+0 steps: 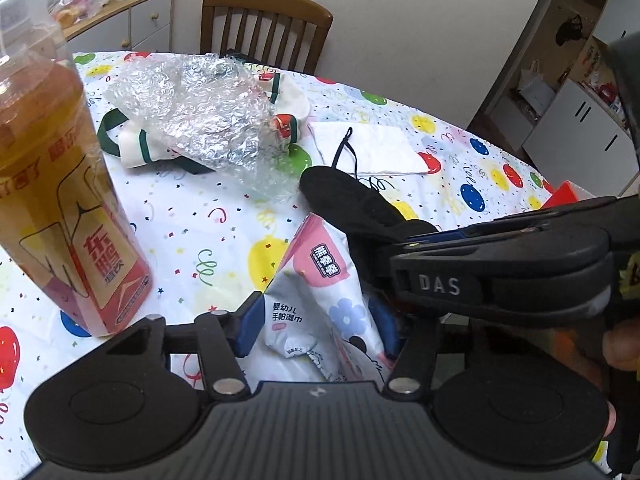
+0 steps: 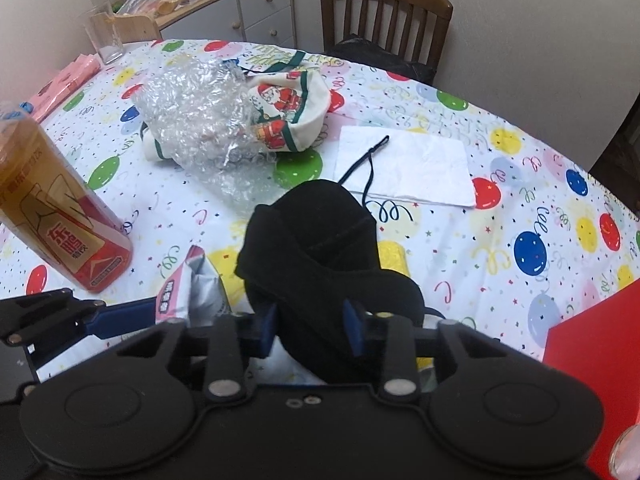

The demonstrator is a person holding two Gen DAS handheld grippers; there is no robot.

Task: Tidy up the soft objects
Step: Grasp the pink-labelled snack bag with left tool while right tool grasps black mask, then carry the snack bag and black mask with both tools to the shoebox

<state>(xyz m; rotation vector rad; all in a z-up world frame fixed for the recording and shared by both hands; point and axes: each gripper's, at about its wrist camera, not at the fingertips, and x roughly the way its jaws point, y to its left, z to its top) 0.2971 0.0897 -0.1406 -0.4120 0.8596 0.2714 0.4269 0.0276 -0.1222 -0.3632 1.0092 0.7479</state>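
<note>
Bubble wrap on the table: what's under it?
The bubble wrap lies over a cream Santa-print cloth bag with green trim, whose ends stick out either side. The bag's middle shows only dimly through the plastic.

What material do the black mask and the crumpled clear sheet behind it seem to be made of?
Black mask: probably soft matte fabric; it folds and shows stitched seams. Clear sheet: looks like glossy plastic bubble wrap, with small shiny bubbles and crinkles.
</note>
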